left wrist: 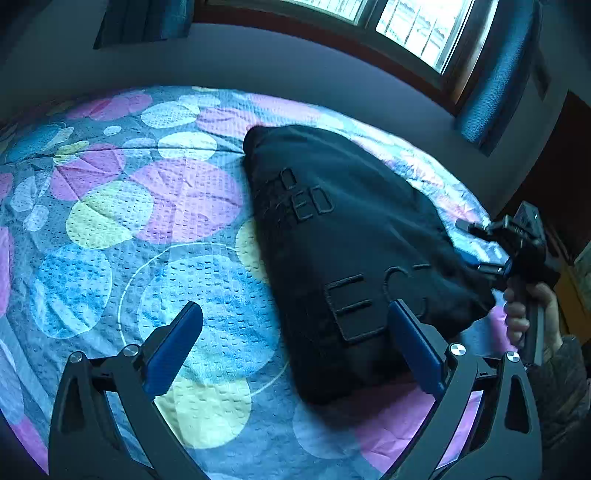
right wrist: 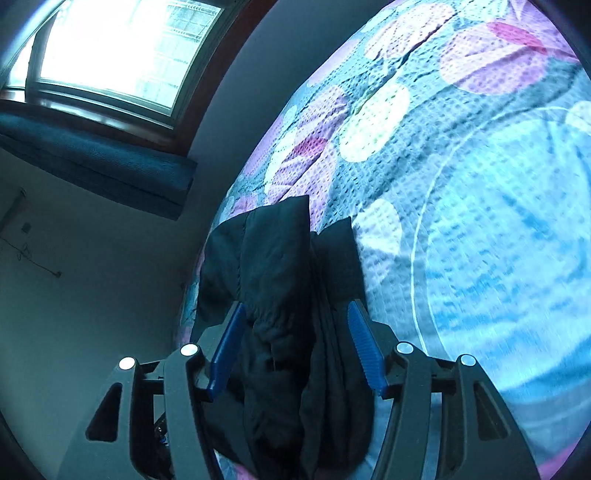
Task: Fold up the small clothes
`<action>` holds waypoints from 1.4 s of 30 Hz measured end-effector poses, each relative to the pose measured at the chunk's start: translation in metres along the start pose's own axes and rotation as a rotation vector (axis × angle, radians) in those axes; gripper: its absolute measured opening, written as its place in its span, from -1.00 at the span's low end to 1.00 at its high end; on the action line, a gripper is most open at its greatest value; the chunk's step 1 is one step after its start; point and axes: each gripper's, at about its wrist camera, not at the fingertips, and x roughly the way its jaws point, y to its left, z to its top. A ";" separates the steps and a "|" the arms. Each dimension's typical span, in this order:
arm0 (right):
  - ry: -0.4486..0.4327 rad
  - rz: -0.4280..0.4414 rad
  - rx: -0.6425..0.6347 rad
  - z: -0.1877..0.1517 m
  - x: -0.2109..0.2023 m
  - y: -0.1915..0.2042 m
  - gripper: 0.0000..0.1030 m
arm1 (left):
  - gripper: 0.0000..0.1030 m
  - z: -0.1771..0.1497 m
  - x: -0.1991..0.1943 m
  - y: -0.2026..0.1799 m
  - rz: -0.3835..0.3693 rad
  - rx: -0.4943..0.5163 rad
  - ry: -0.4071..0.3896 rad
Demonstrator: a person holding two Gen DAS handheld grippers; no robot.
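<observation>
A black garment (left wrist: 343, 236) with raised letters lies folded on the patterned bedspread (left wrist: 129, 221). My left gripper (left wrist: 295, 314) is open and empty just above the bed, its right finger over the garment's near edge. My right gripper (left wrist: 480, 247) shows at the garment's right edge, held by a hand. In the right wrist view the bunched black garment (right wrist: 280, 295) fills the gap between the blue pads (right wrist: 364, 343) of my right gripper (right wrist: 295, 310); the jaws stand fairly wide with cloth between them, so the grip is unclear.
The bedspread (right wrist: 480, 221) with coloured circles covers the bed. A window (left wrist: 417, 22) with blue curtains (left wrist: 491, 81) and a wall stand behind the bed. A person's hand (left wrist: 524, 310) holds the right gripper at the bed's right side.
</observation>
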 end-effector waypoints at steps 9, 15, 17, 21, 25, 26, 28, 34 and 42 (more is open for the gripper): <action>0.039 0.033 0.039 0.025 0.042 -0.015 0.28 | 0.96 -0.011 0.046 0.026 -0.204 -0.152 0.131; 0.040 0.079 0.019 0.027 0.036 -0.013 0.29 | 0.96 -0.005 0.035 0.024 -0.236 -0.161 0.091; 0.051 0.080 0.025 0.028 0.034 -0.013 0.30 | 0.96 0.003 0.033 0.035 -0.284 -0.213 0.083; 0.070 0.082 0.014 0.030 0.033 -0.015 0.31 | 0.96 0.025 0.048 0.058 -0.338 -0.307 0.088; 0.099 0.071 -0.018 0.040 0.044 -0.006 0.31 | 0.96 0.052 0.079 0.072 -0.407 -0.387 0.119; 0.099 0.066 -0.028 0.043 0.046 -0.005 0.31 | 0.96 0.058 0.087 0.072 -0.419 -0.393 0.127; 0.070 0.057 -0.027 0.051 0.048 -0.002 0.31 | 0.96 0.072 0.103 0.069 -0.407 -0.377 0.137; 0.084 0.093 -0.023 0.078 0.076 0.001 0.31 | 0.96 0.095 0.141 0.057 -0.373 -0.308 0.168; 0.175 0.063 -0.145 0.087 0.120 0.027 -0.04 | 0.64 0.115 0.158 0.051 -0.336 -0.229 0.175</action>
